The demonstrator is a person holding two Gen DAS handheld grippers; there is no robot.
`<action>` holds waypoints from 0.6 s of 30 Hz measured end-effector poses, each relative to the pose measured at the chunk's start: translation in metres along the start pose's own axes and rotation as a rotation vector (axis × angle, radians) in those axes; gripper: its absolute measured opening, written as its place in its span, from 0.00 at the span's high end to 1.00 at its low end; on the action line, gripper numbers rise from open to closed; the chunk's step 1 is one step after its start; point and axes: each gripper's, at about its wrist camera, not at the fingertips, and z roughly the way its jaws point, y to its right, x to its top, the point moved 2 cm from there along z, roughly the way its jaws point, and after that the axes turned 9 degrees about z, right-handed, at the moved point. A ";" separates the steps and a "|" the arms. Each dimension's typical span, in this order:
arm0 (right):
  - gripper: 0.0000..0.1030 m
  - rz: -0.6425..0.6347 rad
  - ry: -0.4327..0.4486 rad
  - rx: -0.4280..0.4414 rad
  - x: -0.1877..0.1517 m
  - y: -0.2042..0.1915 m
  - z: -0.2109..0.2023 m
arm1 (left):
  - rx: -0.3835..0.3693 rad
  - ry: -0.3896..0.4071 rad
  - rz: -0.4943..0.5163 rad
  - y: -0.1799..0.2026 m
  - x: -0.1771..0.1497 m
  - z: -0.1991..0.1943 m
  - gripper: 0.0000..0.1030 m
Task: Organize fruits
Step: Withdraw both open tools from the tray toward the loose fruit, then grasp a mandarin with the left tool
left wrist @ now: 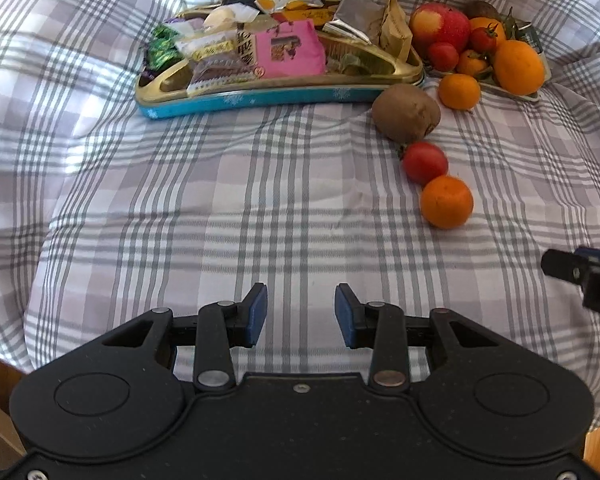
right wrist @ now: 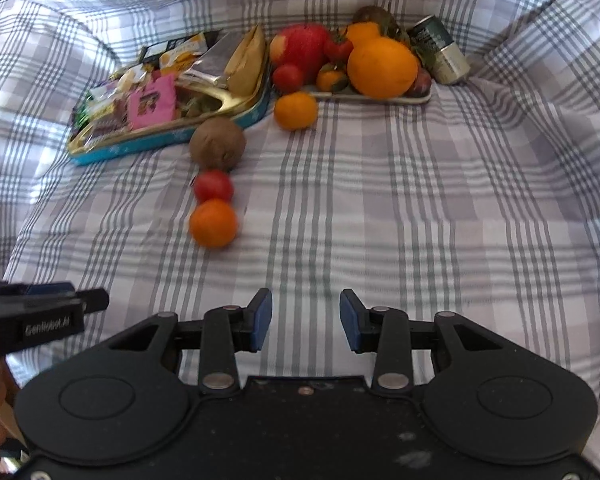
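A: Left gripper [left wrist: 301, 314] hovering low over the plaid cloth [left wrist: 260, 208], jaws released, gripping nothing. Right gripper [right wrist: 305, 319] doing the same, jaws apart, nothing between the pads [right wrist: 263, 320]. Sitting side by side, each one's tip showing at the edge of the other's view.

B: Loose fruit?

A: Lying ahead on the cloth in a rough line. Nearest: small orange [left wrist: 446, 201], touching a cherry tomato [left wrist: 425, 162] just behind it. Then a kiwi [left wrist: 405, 113] just beyond the tomato, sitting close to the tin's front corner. Second small orange [left wrist: 459, 91] resting just beside the front edge of the fruit tray [right wrist: 364, 97].

B: Tray contents?

A: Piling up: big orange [right wrist: 381, 67] at front right, red apple [right wrist: 300, 51] at back left, tomatoes and small oranges wedged between them, another kiwi [right wrist: 370, 14] peeking out at the very back. Dark reddish fruit behind the big orange, not identifying it.

B: Anything else?

A: Snack tin [left wrist: 260, 98] with blue sides and gold rim, sitting left of the tray, overflowing with wrapped sweets, pink packet [left wrist: 290, 50] on top. Drink can [right wrist: 440, 50] lying tilted behind the tray's right end.
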 end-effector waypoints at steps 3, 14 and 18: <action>0.61 0.012 0.008 -0.009 0.012 0.003 0.008 | -0.002 0.015 0.017 0.004 0.011 0.003 0.55; 0.60 0.069 -0.004 -0.017 0.028 0.020 0.028 | -0.123 0.115 0.121 0.037 0.040 -0.001 0.55; 0.60 0.111 -0.006 -0.011 0.025 0.032 0.029 | -0.163 0.148 0.161 0.054 0.044 -0.002 0.55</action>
